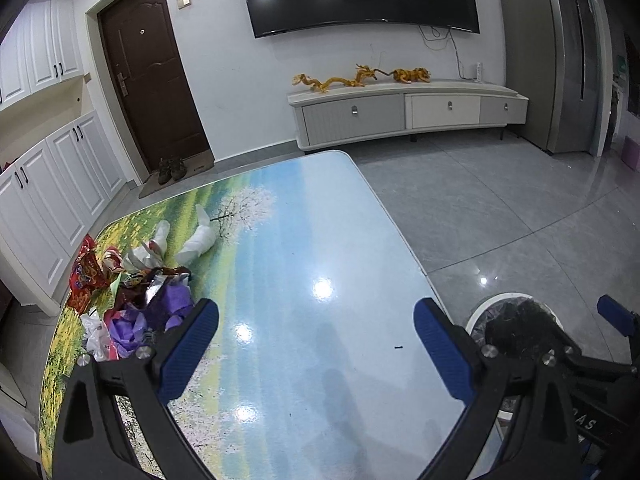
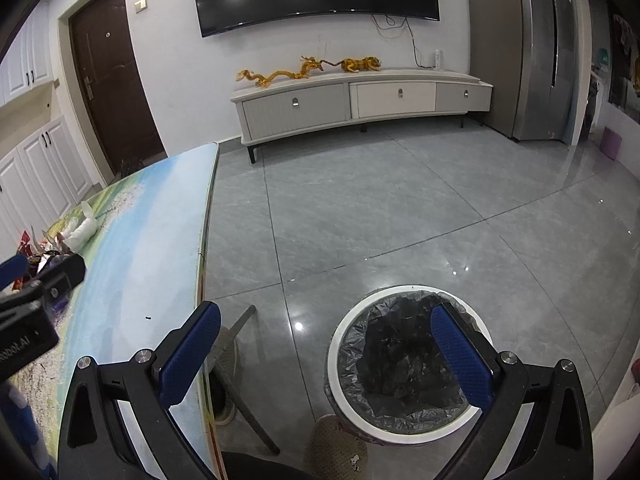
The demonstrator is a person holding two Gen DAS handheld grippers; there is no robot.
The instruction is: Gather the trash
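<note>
A pile of trash (image 1: 132,292) lies on the left part of the table (image 1: 304,240): red snack wrappers, purple plastic, white bags and crumpled white tissue (image 1: 198,240). My left gripper (image 1: 316,320) is open and empty over the table, its left finger next to the pile. My right gripper (image 2: 326,326) is open and empty, held off the table's right edge above the floor and the round white bin (image 2: 408,364) lined with a black bag. The bin also shows in the left wrist view (image 1: 516,324). The pile shows far left in the right wrist view (image 2: 48,248).
The table (image 2: 132,232) has a glossy landscape print. Table legs (image 2: 240,360) and slippers (image 2: 336,444) are on the grey tile floor by the bin. A TV cabinet (image 2: 360,104), brown door (image 1: 148,80) and white cupboards (image 1: 60,168) line the walls.
</note>
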